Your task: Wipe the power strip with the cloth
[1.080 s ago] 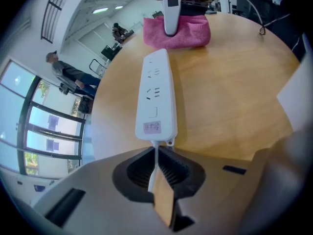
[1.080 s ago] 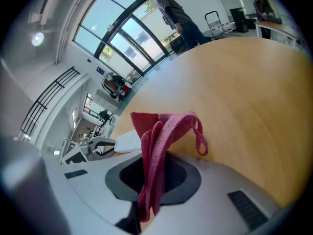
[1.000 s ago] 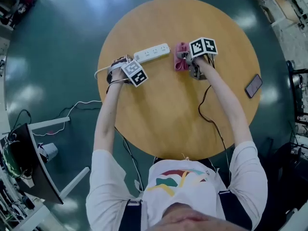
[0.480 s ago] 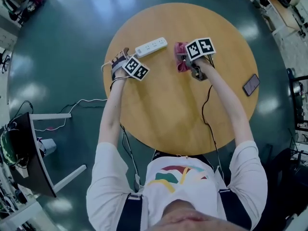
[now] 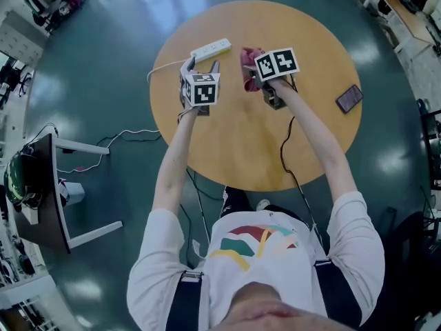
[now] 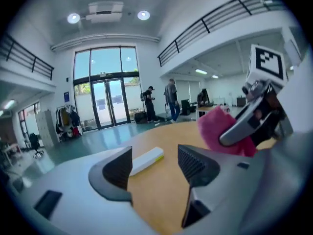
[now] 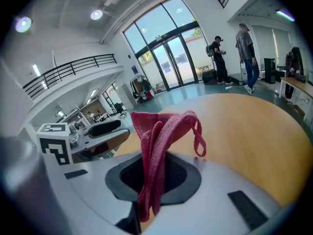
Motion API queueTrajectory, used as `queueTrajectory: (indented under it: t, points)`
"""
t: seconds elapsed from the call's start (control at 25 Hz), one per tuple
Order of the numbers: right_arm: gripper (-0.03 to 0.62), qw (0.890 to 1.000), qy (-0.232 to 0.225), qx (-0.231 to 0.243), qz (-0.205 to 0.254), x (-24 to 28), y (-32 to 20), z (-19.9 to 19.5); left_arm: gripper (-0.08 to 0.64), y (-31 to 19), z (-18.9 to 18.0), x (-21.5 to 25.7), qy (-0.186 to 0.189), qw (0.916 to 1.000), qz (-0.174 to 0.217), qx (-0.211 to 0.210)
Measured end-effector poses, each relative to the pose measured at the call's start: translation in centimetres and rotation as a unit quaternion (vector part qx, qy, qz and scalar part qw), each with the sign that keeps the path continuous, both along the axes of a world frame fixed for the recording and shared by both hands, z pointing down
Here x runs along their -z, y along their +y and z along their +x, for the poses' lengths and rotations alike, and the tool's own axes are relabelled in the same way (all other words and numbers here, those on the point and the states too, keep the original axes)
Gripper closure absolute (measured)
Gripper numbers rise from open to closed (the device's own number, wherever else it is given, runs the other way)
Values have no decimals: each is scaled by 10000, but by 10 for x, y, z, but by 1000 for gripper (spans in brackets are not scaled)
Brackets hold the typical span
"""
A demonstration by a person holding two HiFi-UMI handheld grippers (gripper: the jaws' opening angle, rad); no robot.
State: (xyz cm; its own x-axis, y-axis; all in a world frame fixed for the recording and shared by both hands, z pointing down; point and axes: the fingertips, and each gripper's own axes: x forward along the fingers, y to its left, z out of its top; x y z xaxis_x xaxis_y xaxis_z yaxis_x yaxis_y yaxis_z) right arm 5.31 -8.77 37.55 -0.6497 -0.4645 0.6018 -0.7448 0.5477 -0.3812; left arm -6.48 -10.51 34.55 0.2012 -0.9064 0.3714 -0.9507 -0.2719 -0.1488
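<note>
The white power strip point(image 5: 211, 47) lies at the far left of the round wooden table point(image 5: 303, 150); in the left gripper view the power strip point(image 6: 146, 159) shows beyond the jaws. My left gripper point(image 5: 201, 66) hangs above the table just short of it. Its jaws have just been opening and now stand wide, with nothing between them point(image 6: 154, 165). My right gripper point(image 5: 253, 74) is shut on a pink cloth point(image 5: 249, 66), which hangs folded from the jaws, clear of the table. In the right gripper view the cloth point(image 7: 159, 146) drapes over the right gripper point(image 7: 151, 173).
A dark phone point(image 5: 349, 98) lies near the table's right edge. The strip's white cord point(image 5: 117, 140) runs off the left edge to the floor. A black cable point(image 5: 286, 150) trails from the right gripper across the table. Two people point(image 6: 171, 99) stand far off by glass doors.
The left gripper left the strip's left end, rose, rolled and opened its jaws. The right gripper lifted the cloth off the table and moved it left.
</note>
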Motion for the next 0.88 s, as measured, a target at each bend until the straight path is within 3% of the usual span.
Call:
queueTrajectory:
  t: [0.16,0.28,0.52,0.64,0.88]
  points:
    - [554,9978,-209,61,630,45,69,22,239,85,48,52,1248,9916,353,-17]
    - [554,9913,-34,54,1315,76,124,43,239,144,75,85,1830,9811,622,-94]
    - [552,9694,203,88,2443,113,214,70,259,241,115,118,1979,9734,1093,-373]
    - [554,9586,255,119,2832,119,249,77,517,277,125,122,1907,9729,1278,-288]
    - [554,9435,91,16,3312,132,290,82,517,313,134,133,1775,9697,1635,-375]
